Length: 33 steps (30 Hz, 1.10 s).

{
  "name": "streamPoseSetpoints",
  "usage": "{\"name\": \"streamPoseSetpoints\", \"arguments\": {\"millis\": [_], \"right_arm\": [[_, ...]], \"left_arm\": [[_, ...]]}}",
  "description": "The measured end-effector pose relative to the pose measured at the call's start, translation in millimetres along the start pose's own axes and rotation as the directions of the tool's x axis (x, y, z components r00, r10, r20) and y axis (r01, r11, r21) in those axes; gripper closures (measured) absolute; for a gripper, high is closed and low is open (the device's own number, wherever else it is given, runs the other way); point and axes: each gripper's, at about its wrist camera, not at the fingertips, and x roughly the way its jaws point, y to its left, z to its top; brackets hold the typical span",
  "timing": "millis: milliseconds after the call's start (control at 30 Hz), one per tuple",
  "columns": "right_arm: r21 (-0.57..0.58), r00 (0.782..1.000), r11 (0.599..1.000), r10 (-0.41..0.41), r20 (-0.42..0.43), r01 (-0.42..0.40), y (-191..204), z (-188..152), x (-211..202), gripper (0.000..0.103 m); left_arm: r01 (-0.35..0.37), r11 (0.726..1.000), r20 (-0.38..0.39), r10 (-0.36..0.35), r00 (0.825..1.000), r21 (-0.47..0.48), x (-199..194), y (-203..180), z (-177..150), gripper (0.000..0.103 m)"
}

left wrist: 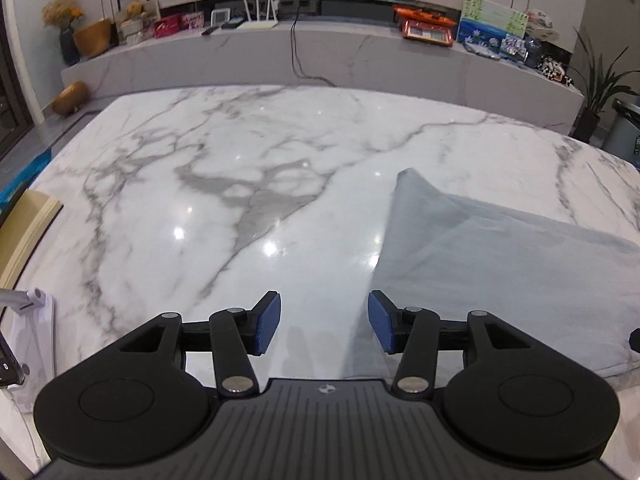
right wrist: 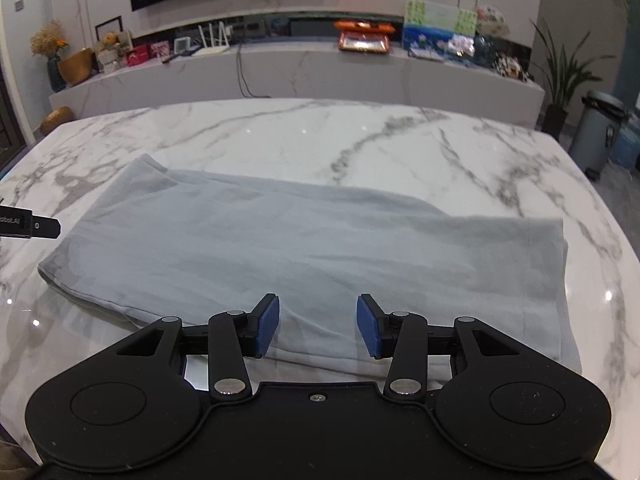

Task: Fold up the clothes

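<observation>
A light grey garment lies folded flat on the white marble table. In the left wrist view its left part fills the right side. My left gripper is open and empty, above the table just off the garment's left edge. My right gripper is open and empty, over the garment's near edge. Part of the left gripper shows at the left edge of the right wrist view.
A long marble sideboard with boxes, a router and a cable runs behind the table. A beige board and white papers lie at the table's left. A plant and a grey bin stand at the right.
</observation>
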Motion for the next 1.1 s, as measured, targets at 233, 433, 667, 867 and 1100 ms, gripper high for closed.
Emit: {"name": "streamPoseSetpoints", "arguments": {"millis": [233, 433, 667, 867, 1100], "right_arm": [[-0.008, 1.000, 1.000, -0.004, -0.011, 0.004, 2, -1, 4, 0.061], [-0.003, 1.000, 1.000, -0.005, -0.008, 0.004, 2, -1, 4, 0.061], [-0.007, 1.000, 1.000, -0.001, -0.007, 0.001, 3, -2, 4, 0.061], [-0.014, 1.000, 1.000, -0.007, 0.003, 0.007, 4, -2, 3, 0.061], [0.033, 0.999, 0.999, 0.013, 0.033, -0.014, -1, 6, -1, 0.079]], "left_arm": [[0.080, 0.995, -0.062, -0.084, 0.995, -0.066, 7, 7, -6, 0.056], [0.114, 0.992, -0.089, -0.119, 0.989, -0.051, 12, 1, -9, 0.056], [0.114, 0.993, -0.076, -0.112, 0.991, 0.024, 12, -13, -13, 0.077], [0.138, 0.990, -0.010, -0.138, 0.990, 0.001, 0, -16, -10, 0.094], [0.232, 0.973, 0.127, -0.232, 0.964, 0.014, -40, -22, 11, 0.094]]}}
